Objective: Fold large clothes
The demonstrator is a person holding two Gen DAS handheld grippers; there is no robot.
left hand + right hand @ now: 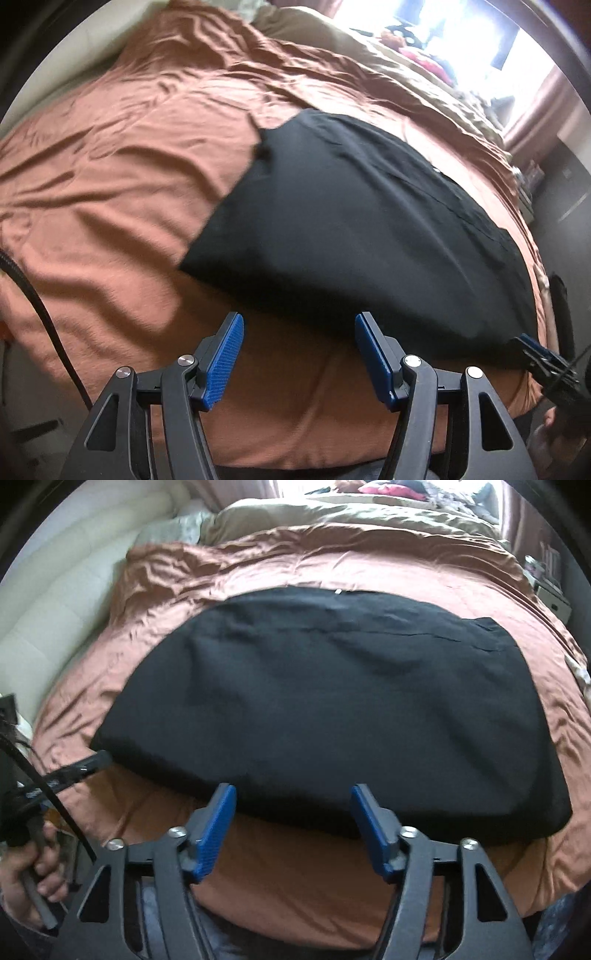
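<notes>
A large black garment (369, 221) lies folded and flat on the orange bedspread (110, 166). My left gripper (299, 325) hovers open at the garment's near edge, close to its left corner, with nothing pinched between the blue pads. In the right wrist view the same black garment (314, 701) fills the middle. My right gripper (293, 794) stands open over its near edge, and the pads do not press on the cloth. The left gripper (85, 764) shows blurred by the garment's near left corner, held by a hand (29, 878). The right gripper (543, 354) shows at the near right corner.
The orange bedspread (554, 738) drops off at the bed's near edge under both grippers. A beige blanket (332, 517) lies bunched at the far end. A padded white headboard (55, 609) runs along the left. A black cable (37, 295) hangs at left. A nightstand (546, 587) stands at far right.
</notes>
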